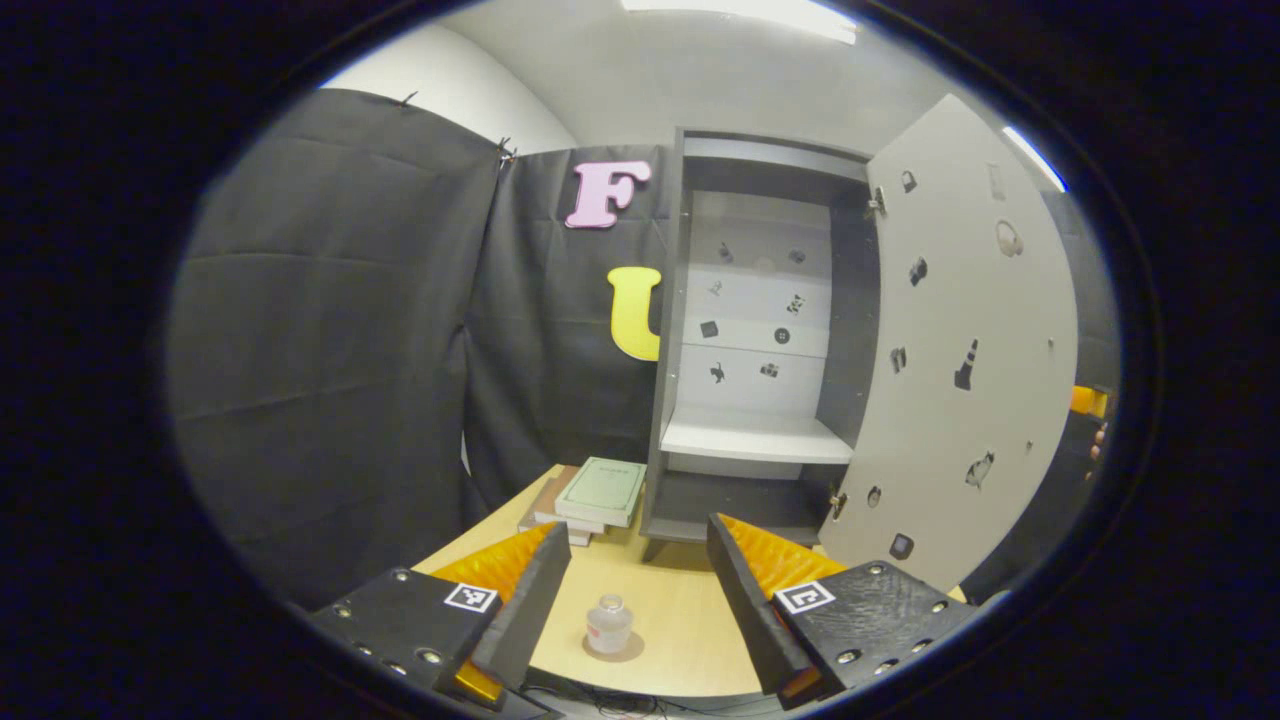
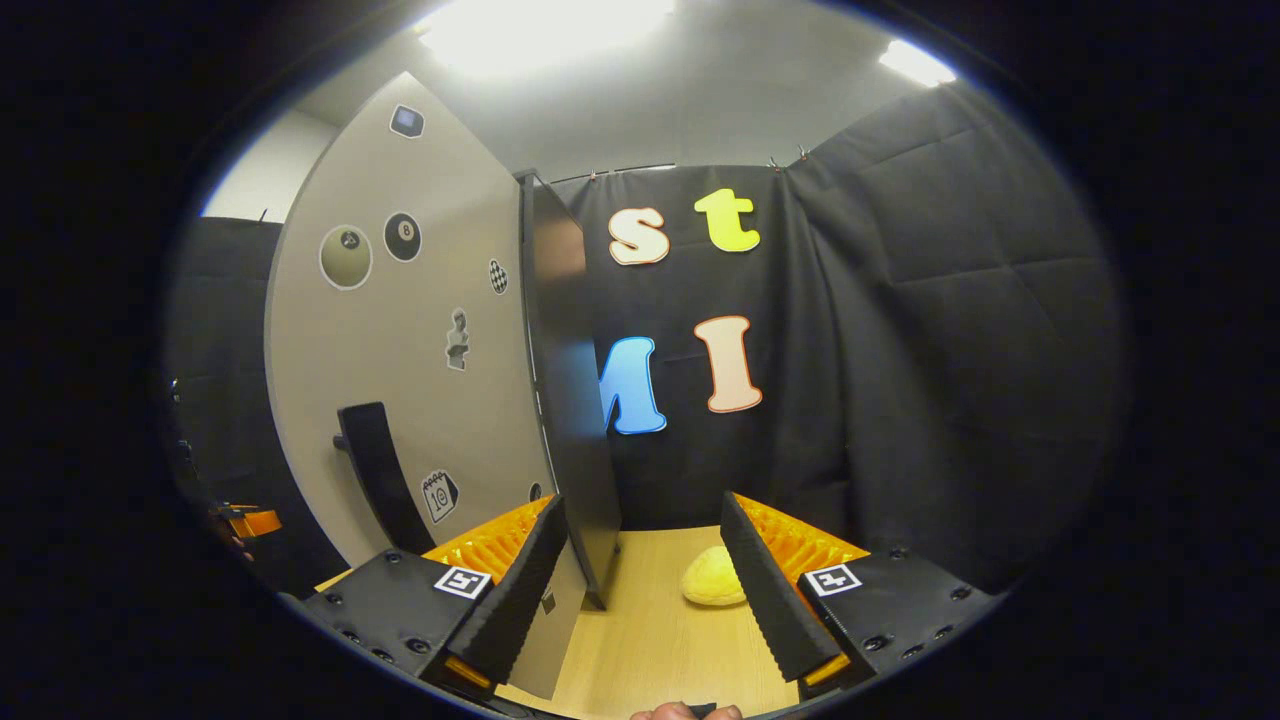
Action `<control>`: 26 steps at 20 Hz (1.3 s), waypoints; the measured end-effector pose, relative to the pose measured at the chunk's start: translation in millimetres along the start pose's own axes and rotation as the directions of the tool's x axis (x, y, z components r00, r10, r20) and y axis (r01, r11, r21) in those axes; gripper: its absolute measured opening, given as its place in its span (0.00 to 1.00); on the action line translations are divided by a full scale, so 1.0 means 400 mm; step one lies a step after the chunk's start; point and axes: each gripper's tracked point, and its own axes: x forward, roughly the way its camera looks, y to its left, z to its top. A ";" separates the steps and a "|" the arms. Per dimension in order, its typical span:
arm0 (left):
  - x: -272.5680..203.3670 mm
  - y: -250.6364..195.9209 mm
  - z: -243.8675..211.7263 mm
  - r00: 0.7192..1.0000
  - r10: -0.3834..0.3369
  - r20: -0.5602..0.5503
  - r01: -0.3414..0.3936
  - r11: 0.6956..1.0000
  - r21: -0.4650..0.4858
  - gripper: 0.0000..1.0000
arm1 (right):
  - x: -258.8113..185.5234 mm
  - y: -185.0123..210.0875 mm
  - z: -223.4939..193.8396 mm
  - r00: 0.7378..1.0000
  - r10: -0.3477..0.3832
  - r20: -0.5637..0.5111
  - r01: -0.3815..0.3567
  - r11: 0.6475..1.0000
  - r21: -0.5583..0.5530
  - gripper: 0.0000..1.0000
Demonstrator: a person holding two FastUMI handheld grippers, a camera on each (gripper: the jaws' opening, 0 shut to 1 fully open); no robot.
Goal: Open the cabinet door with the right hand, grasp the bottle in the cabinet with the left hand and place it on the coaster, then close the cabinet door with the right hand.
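bottle (image 1: 608, 624) upright on coaster (image 1: 628, 652)

The left gripper (image 1: 638, 590) has two wedge-shaped fingers (image 1: 520, 610) with ribbed inner faces, each set on a flat black block studded with silver screws. A small square black-and-white marker (image 1: 471, 597) sits on each block. The right gripper (image 2: 645, 590) is built the same: ridged wedge fingers (image 2: 770, 600), screwed black blocks, one square marker (image 2: 833, 579) on each.
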 end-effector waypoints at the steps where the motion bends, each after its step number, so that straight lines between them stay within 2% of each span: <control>1: 0.011 0.005 0.019 1.000 -0.013 -0.003 0.013 1.000 -0.004 0.83 | -0.009 0.012 0.004 1.000 -0.005 0.005 0.005 1.000 0.010 0.98; 6: 0.089 0.060 0.101 0.997 -0.074 0.017 0.073 0.996 0.056 0.83 | -0.025 0.098 0.010 0.999 -0.031 0.028 0.030 0.999 0.034 0.98; 7: 0.100 0.071 0.099 0.996 -0.085 0.015 0.084 0.995 0.058 0.83 | -0.029 0.122 0.004 0.999 -0.028 0.026 0.027 0.999 0.045 0.98; 8: 0.111 0.080 0.096 0.995 -0.099 0.014 0.098 0.994 0.052 0.83 | -0.032 0.135 0.001 0.999 -0.034 0.024 0.033 0.998 0.048 0.93; 9: 0.121 0.087 0.088 0.994 -0.113 0.010 0.113 0.993 0.043 0.83 | -0.041 0.137 0.003 0.998 -0.052 0.027 0.051 0.998 0.039 0.98; 10: 0.128 0.096 0.077 0.992 -0.126 0.002 0.126 0.991 0.036 0.83 | -0.048 0.137 0.008 0.997 -0.069 0.037 0.068 0.997 0.029 0.98; 19: 0.195 0.197 0.023 0.984 -0.176 -0.013 0.175 0.983 -0.057 0.85 | -0.056 0.198 -0.010 0.987 -0.157 0.023 0.157 0.988 0.005 0.96; 23: 0.217 0.233 0.019 0.980 -0.197 -0.016 0.196 0.979 -0.055 0.85 | -0.063 0.232 -0.018 0.979 -0.200 0.049 0.200 0.980 0.004 0.96; 25: 0.229 0.252 0.012 0.978 -0.210 -0.020 0.209 0.977 -0.038 0.82 | -0.061 0.263 -0.026 0.978 -0.198 0.060 0.196 0.980 0.026 0.96; 26: 0.232 0.263 0.007 0.977 -0.213 -0.025 0.212 0.977 -0.026 0.85 | -0.059 0.281 -0.029 0.980 -0.191 0.064 0.189 0.981 0.040 0.96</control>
